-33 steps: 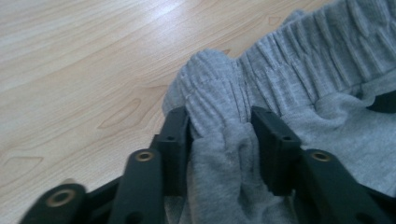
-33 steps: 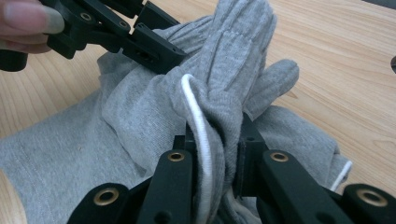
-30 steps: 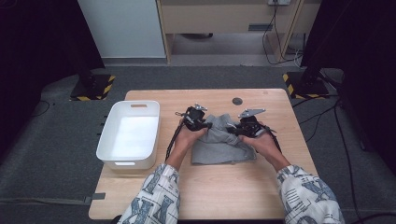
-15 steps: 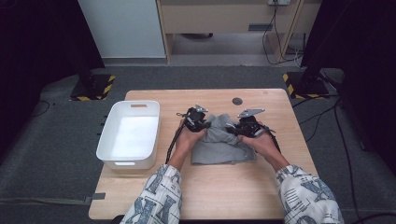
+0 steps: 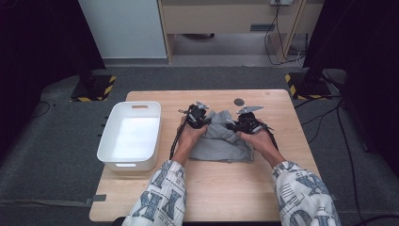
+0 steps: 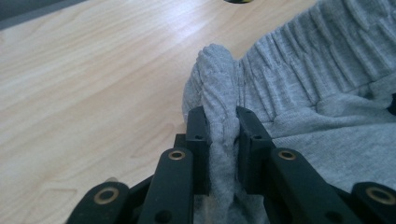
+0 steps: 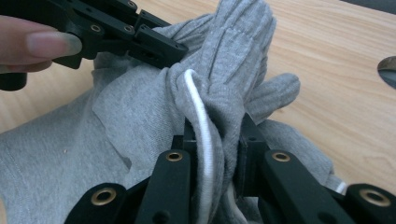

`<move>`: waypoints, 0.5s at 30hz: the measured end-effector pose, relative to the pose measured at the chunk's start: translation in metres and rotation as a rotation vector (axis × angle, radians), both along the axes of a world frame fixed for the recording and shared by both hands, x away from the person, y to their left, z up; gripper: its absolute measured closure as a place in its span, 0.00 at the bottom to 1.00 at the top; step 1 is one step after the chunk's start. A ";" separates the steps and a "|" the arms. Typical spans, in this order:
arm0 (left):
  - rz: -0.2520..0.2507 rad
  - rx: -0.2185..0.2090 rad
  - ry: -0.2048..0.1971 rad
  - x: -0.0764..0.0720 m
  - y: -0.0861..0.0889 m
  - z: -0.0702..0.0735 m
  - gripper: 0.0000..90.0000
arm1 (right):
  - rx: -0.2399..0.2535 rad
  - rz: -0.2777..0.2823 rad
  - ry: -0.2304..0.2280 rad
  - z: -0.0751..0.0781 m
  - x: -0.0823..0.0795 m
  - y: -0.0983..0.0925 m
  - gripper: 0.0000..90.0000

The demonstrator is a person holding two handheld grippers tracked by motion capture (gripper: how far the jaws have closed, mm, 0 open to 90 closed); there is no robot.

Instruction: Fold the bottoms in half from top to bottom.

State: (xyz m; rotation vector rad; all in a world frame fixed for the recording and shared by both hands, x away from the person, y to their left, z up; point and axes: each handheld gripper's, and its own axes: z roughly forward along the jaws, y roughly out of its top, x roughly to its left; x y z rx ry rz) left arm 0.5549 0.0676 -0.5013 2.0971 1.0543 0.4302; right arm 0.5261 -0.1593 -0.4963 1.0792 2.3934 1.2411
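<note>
Grey shorts (image 5: 221,141) lay mid-table, right of white bin (image 5: 129,136). Left gripper (image 6: 223,135) had just closed, jaws pinching waistband fold. Right gripper (image 7: 215,140) clamped on bunched waistband plus white drawstring (image 7: 201,116). Risk: shallow left pinch could slip on lift; drawstring might pull free, dropping that side.

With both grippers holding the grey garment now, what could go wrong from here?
1. The left gripper pinches only a narrow ridge of the grey garment; it may slip out when lifted.
2. The right gripper also clamps the white drawstring, so pulling might drag the cord.
3. The white bin stands close at the left; swinging cloth could knock it.
</note>
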 end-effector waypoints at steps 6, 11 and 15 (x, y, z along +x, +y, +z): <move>0.016 -0.019 -0.016 0.010 0.001 0.004 0.85 | 0.003 -0.032 0.007 0.002 0.015 -0.001 0.87; 0.020 -0.063 -0.045 0.004 0.005 0.013 0.85 | 0.011 -0.039 -0.018 0.005 0.012 -0.002 0.86; 0.013 -0.099 -0.066 -0.006 0.009 0.020 0.84 | 0.005 -0.021 -0.048 0.010 0.003 -0.004 0.83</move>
